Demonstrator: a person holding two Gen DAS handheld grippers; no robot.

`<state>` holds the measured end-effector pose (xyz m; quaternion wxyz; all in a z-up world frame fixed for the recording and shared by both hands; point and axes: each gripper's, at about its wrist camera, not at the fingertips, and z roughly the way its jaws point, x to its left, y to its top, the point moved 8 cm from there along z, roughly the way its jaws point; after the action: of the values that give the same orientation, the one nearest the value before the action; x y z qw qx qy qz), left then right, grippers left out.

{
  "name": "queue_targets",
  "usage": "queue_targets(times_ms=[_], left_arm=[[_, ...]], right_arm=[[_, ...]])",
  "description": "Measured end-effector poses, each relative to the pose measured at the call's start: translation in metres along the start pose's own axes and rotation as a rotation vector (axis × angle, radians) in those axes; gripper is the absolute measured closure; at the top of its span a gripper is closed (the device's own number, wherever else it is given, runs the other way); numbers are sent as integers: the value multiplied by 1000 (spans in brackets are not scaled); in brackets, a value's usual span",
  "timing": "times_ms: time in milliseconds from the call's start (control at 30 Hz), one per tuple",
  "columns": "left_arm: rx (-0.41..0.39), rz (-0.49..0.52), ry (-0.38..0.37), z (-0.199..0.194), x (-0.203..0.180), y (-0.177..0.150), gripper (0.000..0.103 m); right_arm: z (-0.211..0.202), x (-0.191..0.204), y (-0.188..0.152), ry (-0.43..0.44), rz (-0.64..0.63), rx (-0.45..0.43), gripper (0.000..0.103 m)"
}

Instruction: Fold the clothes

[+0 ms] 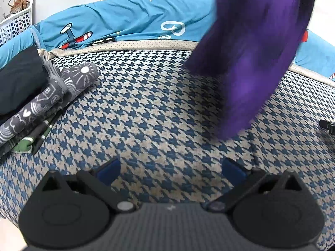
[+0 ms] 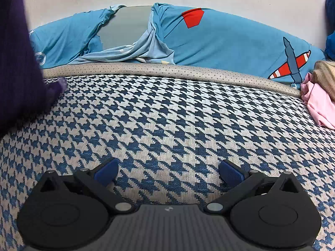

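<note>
A purple garment (image 1: 249, 56) hangs blurred in the upper right of the left wrist view, its lower end just above the houndstooth mattress (image 1: 146, 115). It also fills the left edge of the right wrist view as purple cloth (image 2: 18, 62), its tip touching the mattress (image 2: 167, 115). What holds it up is out of view. My left gripper (image 1: 170, 170) stands open over bare mattress, nothing between its blue pads. My right gripper (image 2: 168, 170) is likewise open and holds nothing.
Folded clothes lie at the left: a grey patterned piece (image 1: 48, 96), a black one (image 1: 18, 79) and a green one (image 1: 27, 144). A pink garment (image 2: 318, 104) and a beige one (image 2: 326, 73) sit at the right. Blue airplane-print bedding (image 2: 219, 39) lines the wall. A white basket (image 1: 16, 25) stands far left.
</note>
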<state>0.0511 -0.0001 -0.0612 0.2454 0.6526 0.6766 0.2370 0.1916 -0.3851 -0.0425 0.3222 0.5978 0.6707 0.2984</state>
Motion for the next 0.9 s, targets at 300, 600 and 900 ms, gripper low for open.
queue_targets(times_ms=[300,600,900], left_arm=[[-19,33,22,-10,-4,2,0],[-5,50,30,-6,-12,1,0],[15,58,25,-1,-15,-4,0]], right_arm=[[-1,0,1,0,0,0,0],[0,0,0,0,0,0,0],[0,0,0,0,0,0,0]])
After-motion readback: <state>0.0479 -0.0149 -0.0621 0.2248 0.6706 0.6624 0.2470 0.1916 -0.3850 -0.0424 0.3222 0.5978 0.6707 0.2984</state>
